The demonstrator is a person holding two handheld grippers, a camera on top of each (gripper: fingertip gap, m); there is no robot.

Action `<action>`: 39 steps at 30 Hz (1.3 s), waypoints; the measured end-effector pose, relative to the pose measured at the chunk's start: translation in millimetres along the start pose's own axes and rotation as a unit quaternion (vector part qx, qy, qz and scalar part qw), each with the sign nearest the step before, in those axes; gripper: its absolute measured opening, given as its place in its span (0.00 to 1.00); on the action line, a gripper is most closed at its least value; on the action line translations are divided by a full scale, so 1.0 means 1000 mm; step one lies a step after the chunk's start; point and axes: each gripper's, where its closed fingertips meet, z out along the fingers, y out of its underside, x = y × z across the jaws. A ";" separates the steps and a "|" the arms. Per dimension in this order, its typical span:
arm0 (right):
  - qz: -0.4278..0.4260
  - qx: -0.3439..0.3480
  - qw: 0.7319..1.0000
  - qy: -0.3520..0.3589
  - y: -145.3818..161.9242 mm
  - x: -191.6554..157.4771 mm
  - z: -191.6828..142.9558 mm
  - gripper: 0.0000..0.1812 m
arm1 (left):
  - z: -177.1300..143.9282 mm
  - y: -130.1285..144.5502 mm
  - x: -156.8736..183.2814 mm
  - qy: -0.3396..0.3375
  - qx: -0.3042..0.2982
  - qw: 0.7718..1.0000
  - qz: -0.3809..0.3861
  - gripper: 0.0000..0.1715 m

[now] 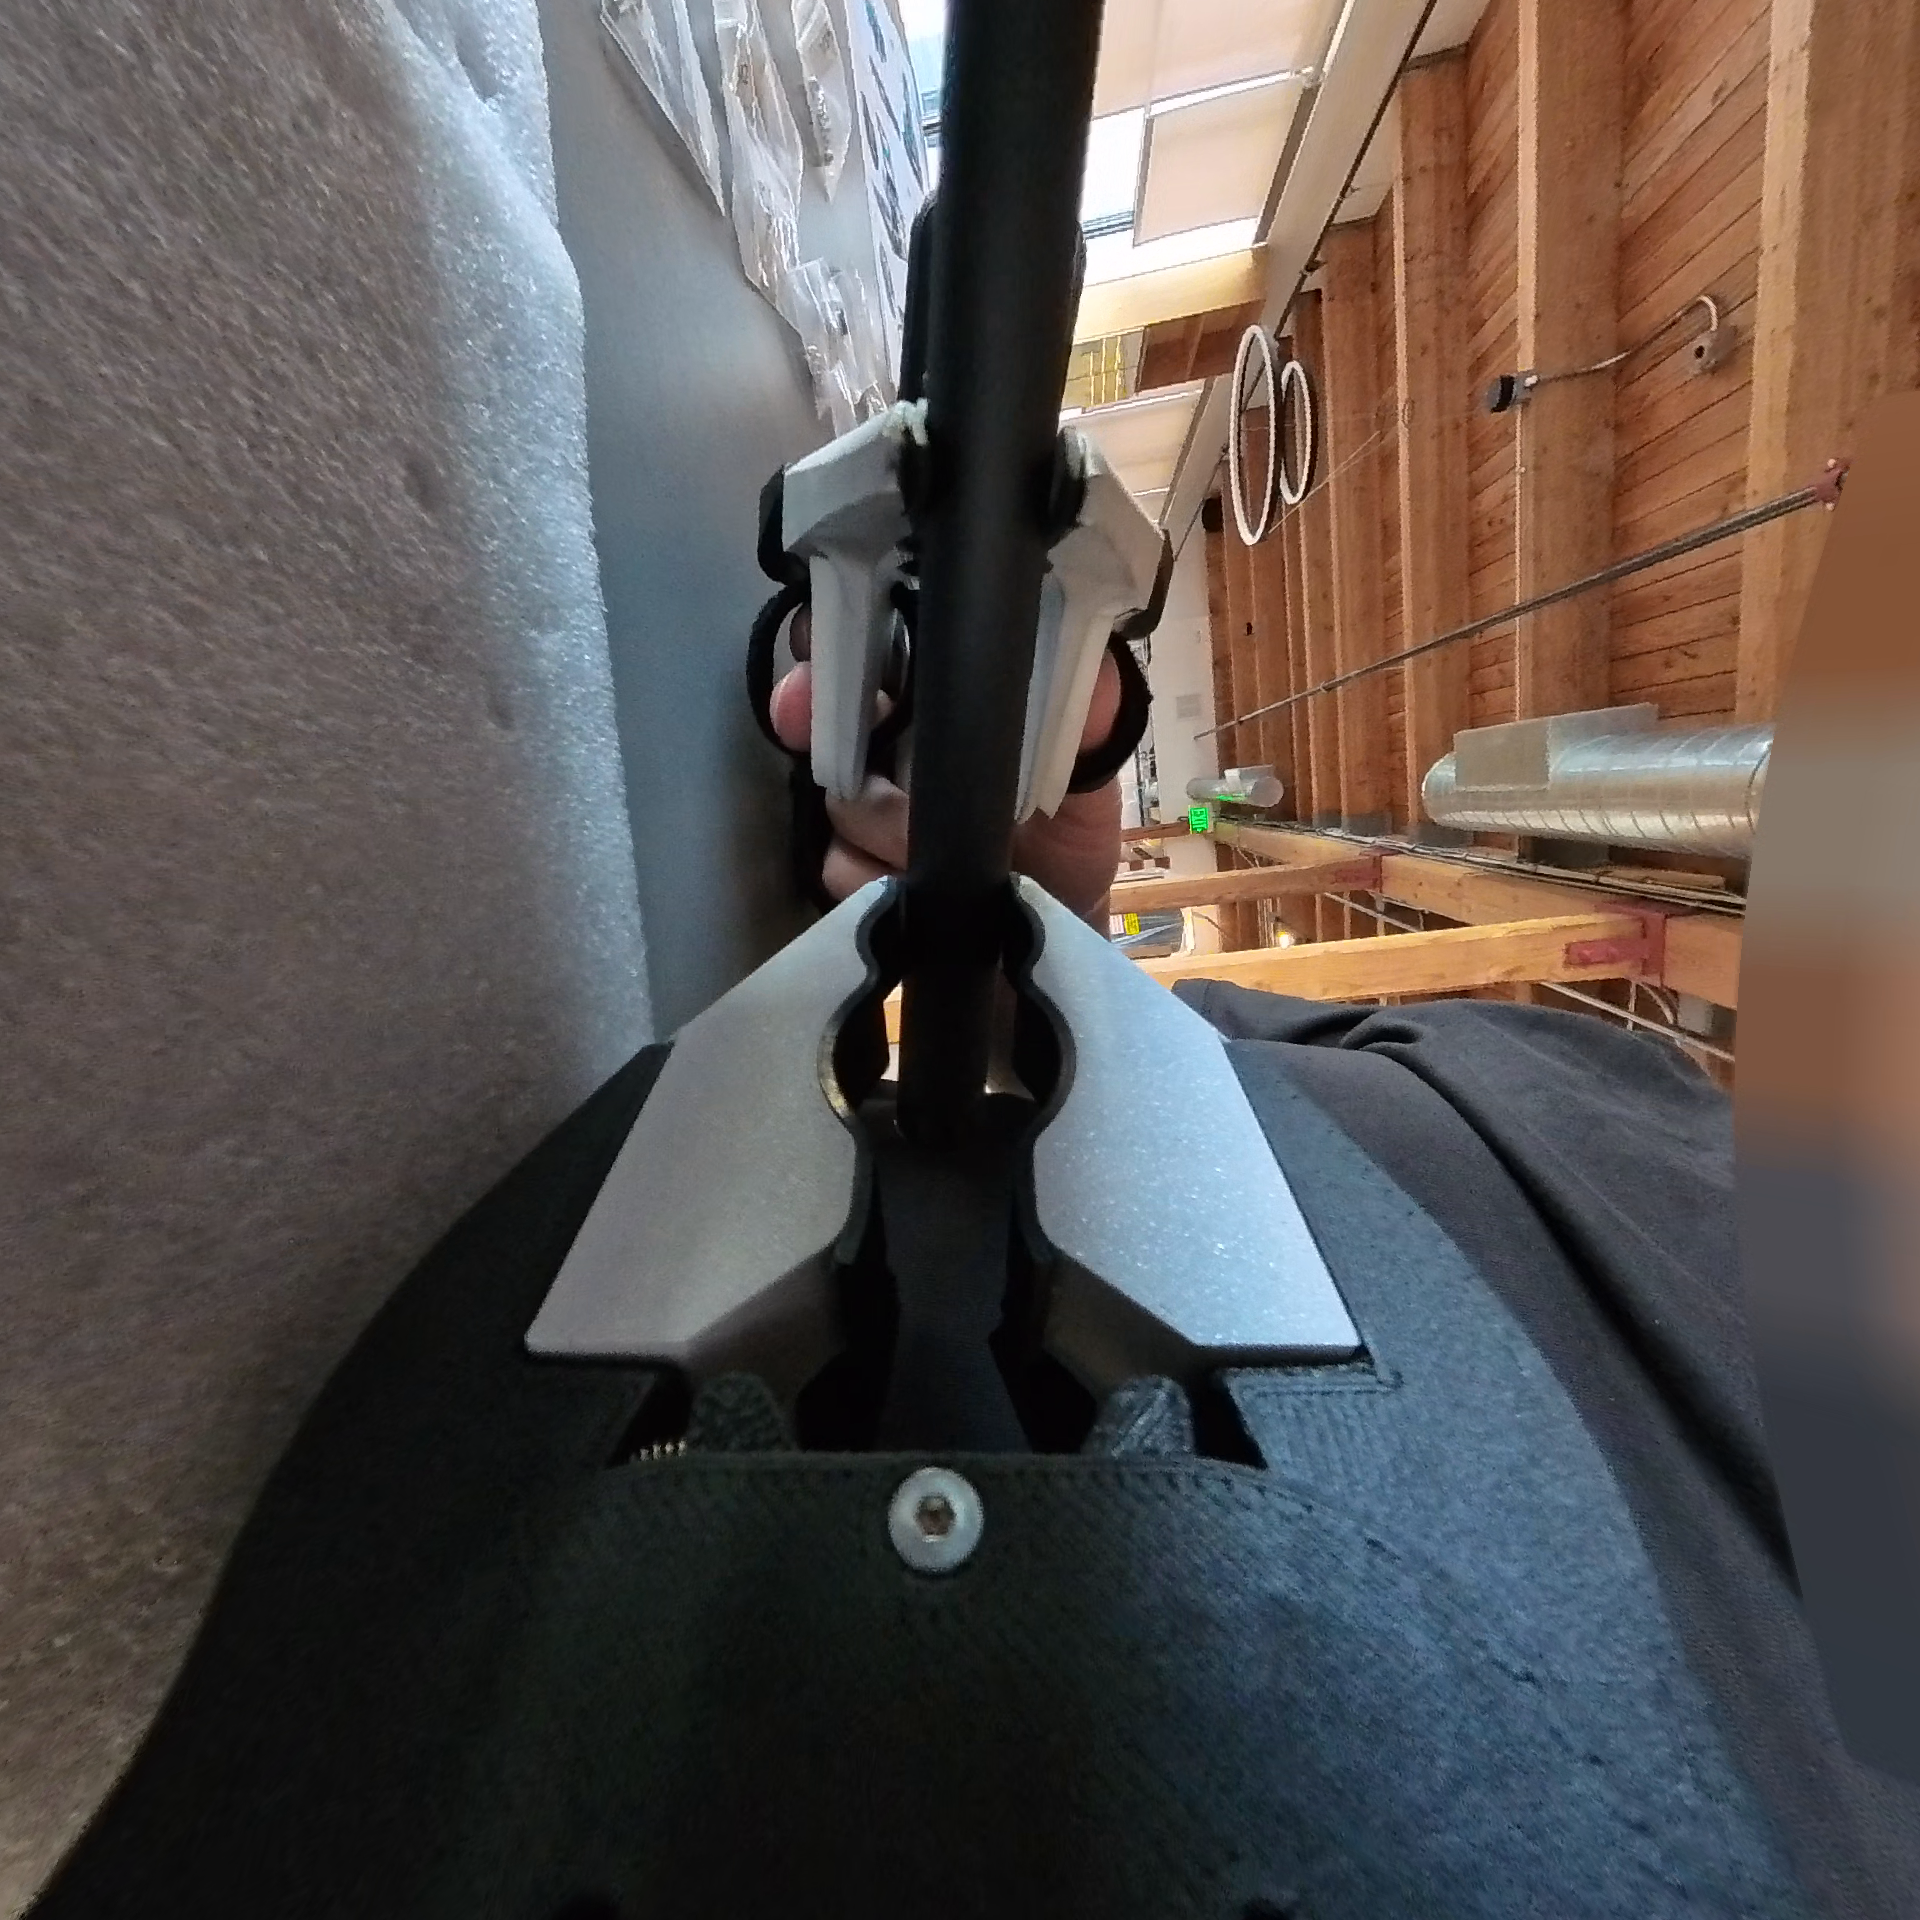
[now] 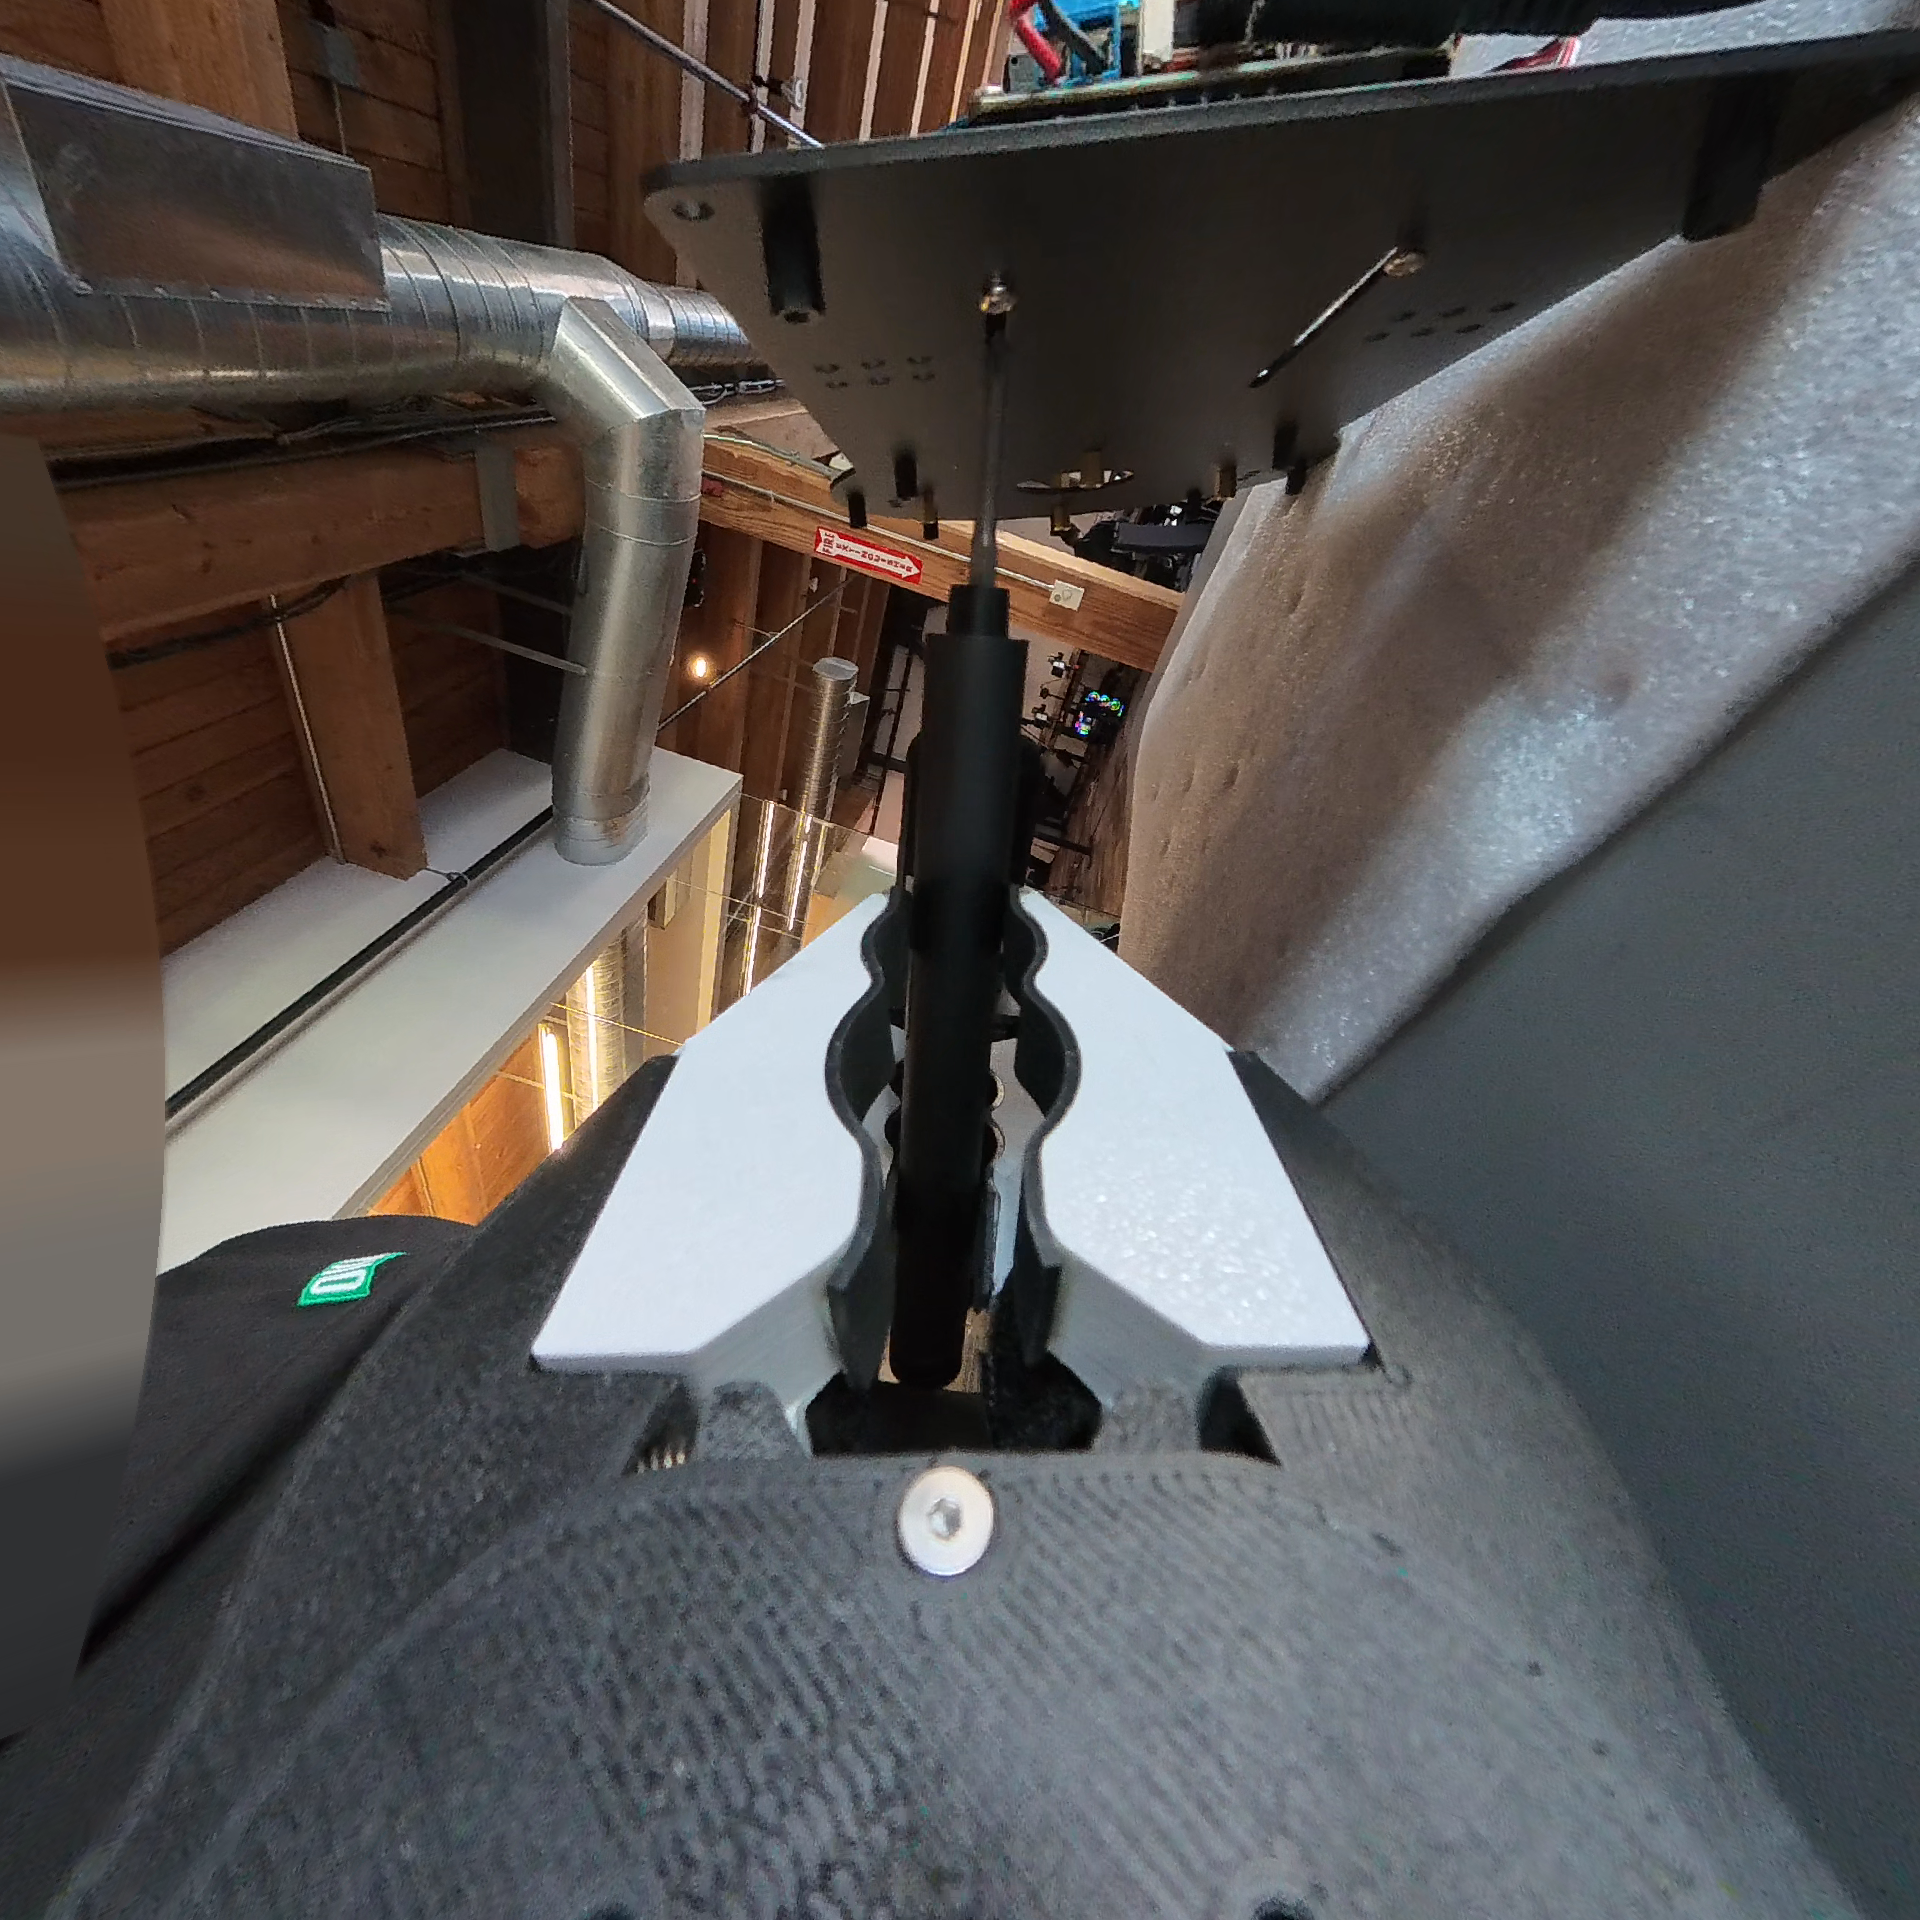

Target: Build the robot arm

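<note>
My left gripper (image 1: 951,894) is shut on the rear end of a long black screwdriver handle (image 1: 987,468). Farther along the same handle, my right gripper (image 1: 940,800) also clamps it, with a hand (image 1: 862,836) behind it. In the right wrist view my right gripper (image 2: 956,904) is shut on the black handle (image 2: 961,790). Its thin metal shaft (image 2: 995,436) runs forward to a screw (image 2: 995,301) on a dark grey metal plate (image 2: 1143,239). The plate carries several short standoffs and small holes.
White foam sheeting (image 1: 260,623) lies close along the left of the left gripper and beside the plate (image 2: 1455,571). A second long screw (image 2: 1340,312) sticks out of the plate. A dark sleeve (image 1: 1455,1143) is to the right. Silver ducting (image 2: 613,520) and wooden beams are behind.
</note>
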 end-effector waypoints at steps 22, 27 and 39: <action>-0.001 0.008 1.000 -0.002 -0.005 0.001 0.001 0.08 | 0.002 -0.003 -0.002 -0.001 0.003 1.000 0.002 0.10; -0.002 0.009 1.000 0.003 -0.005 0.002 0.002 0.09 | 0.002 -0.003 -0.002 -0.001 0.001 1.000 0.002 0.10; 0.005 0.013 1.000 0.000 -0.007 0.002 0.001 0.08 | 0.003 -0.003 -0.003 0.002 0.001 1.000 0.001 0.10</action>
